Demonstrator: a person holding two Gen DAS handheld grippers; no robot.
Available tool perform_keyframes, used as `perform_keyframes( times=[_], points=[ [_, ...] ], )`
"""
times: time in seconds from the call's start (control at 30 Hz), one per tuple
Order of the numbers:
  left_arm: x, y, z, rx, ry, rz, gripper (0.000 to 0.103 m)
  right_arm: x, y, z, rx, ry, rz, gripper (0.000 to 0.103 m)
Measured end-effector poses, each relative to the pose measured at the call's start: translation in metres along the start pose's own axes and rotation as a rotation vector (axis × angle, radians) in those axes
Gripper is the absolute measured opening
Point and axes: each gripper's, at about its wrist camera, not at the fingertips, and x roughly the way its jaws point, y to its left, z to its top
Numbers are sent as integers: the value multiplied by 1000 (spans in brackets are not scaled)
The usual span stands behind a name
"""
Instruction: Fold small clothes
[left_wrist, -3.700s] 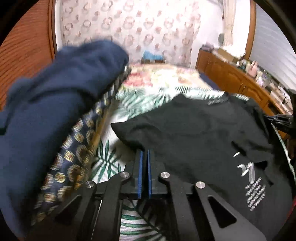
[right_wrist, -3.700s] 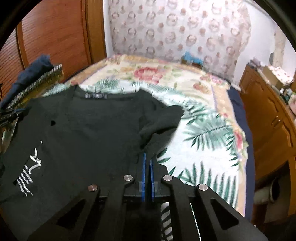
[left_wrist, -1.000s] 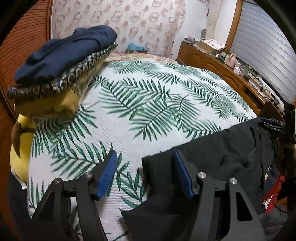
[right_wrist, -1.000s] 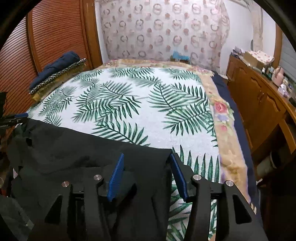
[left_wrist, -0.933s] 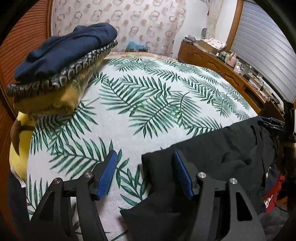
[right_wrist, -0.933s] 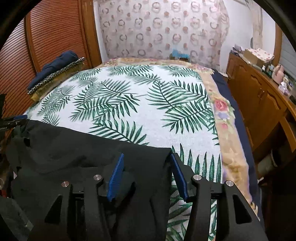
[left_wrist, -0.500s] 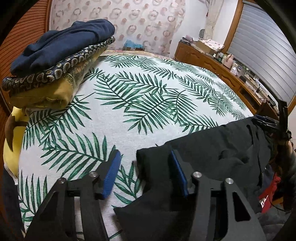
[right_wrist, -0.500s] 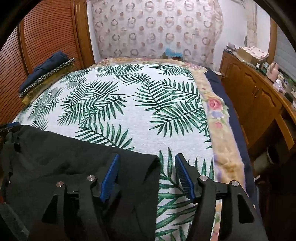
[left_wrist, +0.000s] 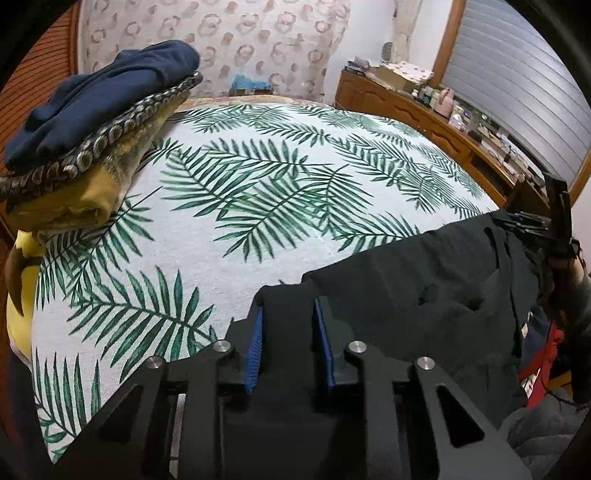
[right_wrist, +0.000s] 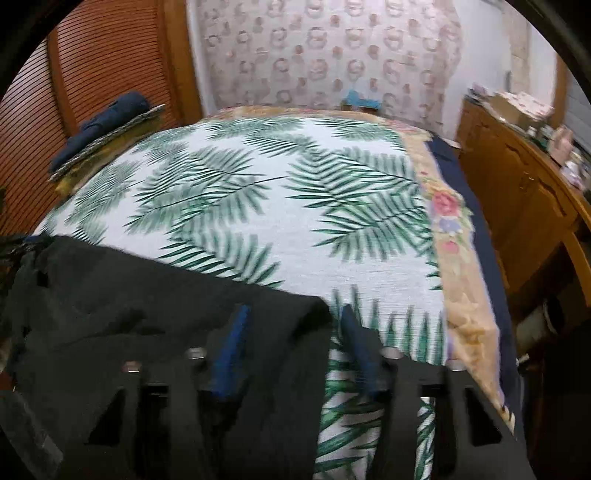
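Observation:
A black garment (left_wrist: 406, 288) lies across the near edge of the bed, seen from the other side in the right wrist view (right_wrist: 147, 295). My left gripper (left_wrist: 288, 343) is at its left corner; the jaws are closing with the black cloth filling the gap between the blue pads. My right gripper (right_wrist: 291, 347) is at the right corner, its jaws also closing. That corner lies between them against the left pad, while leaf-print cover shows between cloth and right pad.
The leaf-print bedspread (left_wrist: 277, 177) stretches away ahead of the garment. A stack of folded clothes (left_wrist: 92, 122), navy on top, sits at the bed's far left (right_wrist: 107, 125). A wooden dresser (right_wrist: 524, 192) with small items runs along the right side.
Both pairs of jaws have narrowed around the garment's corners. The left gripper has shifted onto its corner, which was beside its right pad. Earlier still the garment lay spread out flat.

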Motion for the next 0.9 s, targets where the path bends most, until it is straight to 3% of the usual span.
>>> perform_keyframes(
  times=[0.1, 0.2, 0.27, 0.43, 0.7, 0.9],
  points=[
    [-3, -4, 1, 19, 1, -11, 21, -2, 3, 0, -16, 14, 23, 24],
    [-10, -4, 1, 3, -25, -26, 17, -7, 4, -1, -8, 5, 42, 15],
    [-22, -6, 0, -14, -70, -19, 15, -15, 3, -4, 17, -23, 56, 14],
    [-77, -26, -2, -4, -209, -81, 14, -54, 5, -14, 64, -138, 85, 13],
    [-169, -63, 9, 99, -389, -137, 13, -163, 35, -22, 0, -331, 103, 12],
    [-227, -81, 19, 160, -539, -116, 13, -246, 47, -21, -39, -507, 77, 12]
  ],
)
